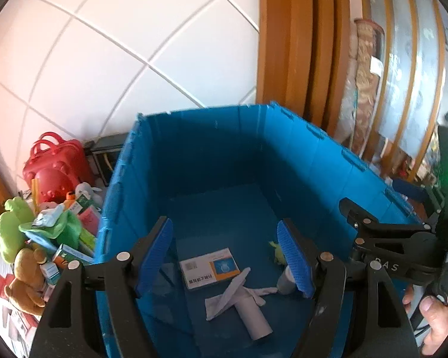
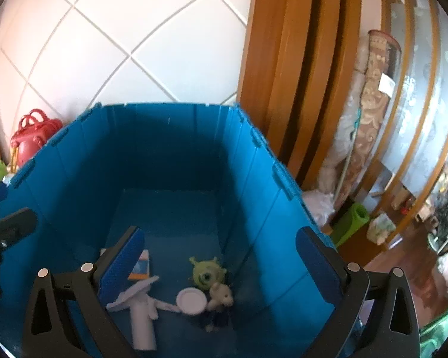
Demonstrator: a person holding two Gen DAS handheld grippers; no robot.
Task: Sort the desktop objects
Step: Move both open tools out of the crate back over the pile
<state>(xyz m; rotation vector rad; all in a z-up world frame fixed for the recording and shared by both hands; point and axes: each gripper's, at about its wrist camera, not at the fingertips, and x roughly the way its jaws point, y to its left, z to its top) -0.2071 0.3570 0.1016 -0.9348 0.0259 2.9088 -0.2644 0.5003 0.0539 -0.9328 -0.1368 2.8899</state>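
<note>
Your left gripper hangs over the near edge of the blue crate with its jaws parted and nothing between the blue pads. Your right gripper hangs over the same crate, jaws spread to full width and also empty. In the left wrist view, the right gripper's black body sits at the right edge with your hand wrapped around its grip.

Inside the crate, on the blue floor near you, lie a small box with an orange panel, a white tube crossed by a strip of white cloth, and a white round lid. Just right of the lid sits a pale plush animal, and just behind it a green one-eyed toy. The far half of the crate floor holds nothing.

Unsorted items remain outside the crate on its left: a green frog plush, a brown bear plush, several small cartons, and, farther back, a red case with handles. The surface under them is mostly hidden.

Behind the crate is a white tiled wall; to its right stand a wooden door frame and a rolled patterned rug.

Only the right wrist view shows the one-eyed toy and plush animal clearly, plus a green rolled mat on the floor at right. Only the left wrist view shows the pile of plush toys and cartons.
</note>
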